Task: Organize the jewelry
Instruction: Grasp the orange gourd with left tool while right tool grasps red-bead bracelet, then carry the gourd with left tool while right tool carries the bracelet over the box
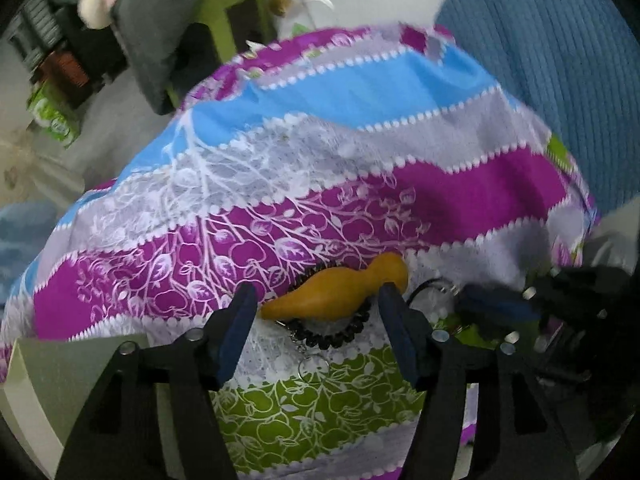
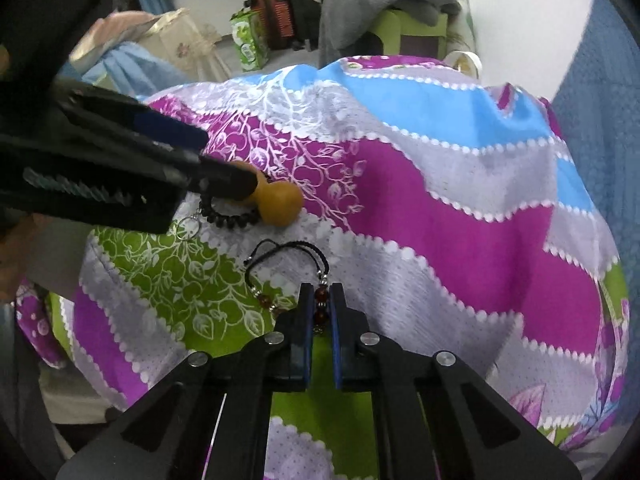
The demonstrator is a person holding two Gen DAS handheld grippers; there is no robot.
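Left gripper point(image 1: 318, 312) open, its fingers flanking the yellow gourd pendant point(image 1: 340, 286) on the patterned cloth point(image 1: 460, 188); right gripper point(image 2: 321, 300) closed on the black cord bracelet point(image 2: 280, 264); the bracelet's red beads partly hidden.

Patterned bedspread point(image 2: 440, 208); gourd point(image 2: 280, 204), beaded bracelet point(image 2: 228, 216), cord bracelet point(image 2: 280, 260)

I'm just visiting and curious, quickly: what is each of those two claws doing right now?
Left gripper: open, jaws on either side of the yellow gourd charm, not gripping it.
Right gripper: shut on the black cord bracelet, at its amber beads.
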